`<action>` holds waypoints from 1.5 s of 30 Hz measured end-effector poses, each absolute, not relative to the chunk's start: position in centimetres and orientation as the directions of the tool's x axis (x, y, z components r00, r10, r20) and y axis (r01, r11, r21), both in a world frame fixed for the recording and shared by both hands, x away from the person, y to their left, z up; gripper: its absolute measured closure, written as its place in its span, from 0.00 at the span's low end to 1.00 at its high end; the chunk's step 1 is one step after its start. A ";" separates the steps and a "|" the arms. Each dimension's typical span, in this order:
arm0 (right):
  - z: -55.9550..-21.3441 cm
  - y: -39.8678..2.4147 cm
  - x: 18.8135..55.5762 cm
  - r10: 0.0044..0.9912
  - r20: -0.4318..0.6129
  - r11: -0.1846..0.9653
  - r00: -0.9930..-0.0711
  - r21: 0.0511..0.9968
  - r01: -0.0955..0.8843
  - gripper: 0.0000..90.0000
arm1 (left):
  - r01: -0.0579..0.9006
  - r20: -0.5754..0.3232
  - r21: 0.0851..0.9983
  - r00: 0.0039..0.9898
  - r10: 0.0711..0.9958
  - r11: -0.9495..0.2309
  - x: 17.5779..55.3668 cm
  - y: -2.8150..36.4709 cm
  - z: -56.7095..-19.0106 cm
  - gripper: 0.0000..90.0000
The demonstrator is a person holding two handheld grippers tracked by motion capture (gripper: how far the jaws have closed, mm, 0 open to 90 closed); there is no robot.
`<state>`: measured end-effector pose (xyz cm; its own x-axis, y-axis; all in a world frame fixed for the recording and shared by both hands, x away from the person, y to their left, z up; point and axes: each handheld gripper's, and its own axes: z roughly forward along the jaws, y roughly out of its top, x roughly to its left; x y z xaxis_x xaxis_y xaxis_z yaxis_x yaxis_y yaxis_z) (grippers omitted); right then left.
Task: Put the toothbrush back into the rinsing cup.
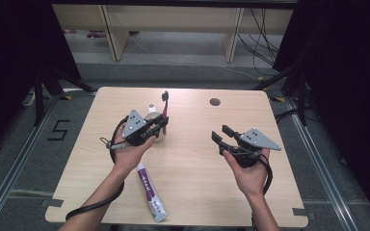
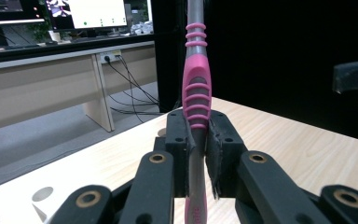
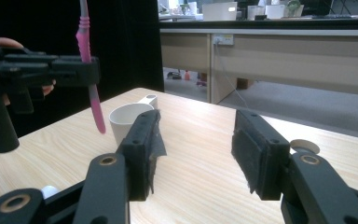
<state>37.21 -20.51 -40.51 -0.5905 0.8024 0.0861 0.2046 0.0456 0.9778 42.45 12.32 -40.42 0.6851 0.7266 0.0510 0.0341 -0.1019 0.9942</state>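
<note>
step: i'm carrying the toothbrush (image 2: 196,100) upright, just above the cup (image 3: 126,119).
left gripper (image 1: 160,126): my jaws are clamped on the handle, brush head up.
right gripper (image 1: 220,134): my jaws are wide and hold nothing, well right of the cup.
toothpaste tube (image 1: 151,191): flat on the table (image 1: 197,168), nearer me than the cup.
next: likely lower the handle into the cup, then let go.
</note>
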 end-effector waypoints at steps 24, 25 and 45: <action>-41.9 -20.9 37.3 0.818 0.097 0.038 -0.567 0.974 0.221 0.57 | 0.009 0.048 0.997 0.636 0.771 -0.070 45.5 14.3 -38.9 0.88; -41.9 -20.9 37.4 0.817 0.093 0.041 -0.569 0.975 0.219 0.57 | 0.010 0.048 0.997 0.632 0.774 -0.070 45.8 14.5 -38.9 0.88; -42.2 -20.9 37.2 0.815 0.115 0.032 -0.568 0.970 0.242 0.57 | -0.005 0.071 0.996 0.604 0.794 -0.085 48.9 15.1 -38.7 0.88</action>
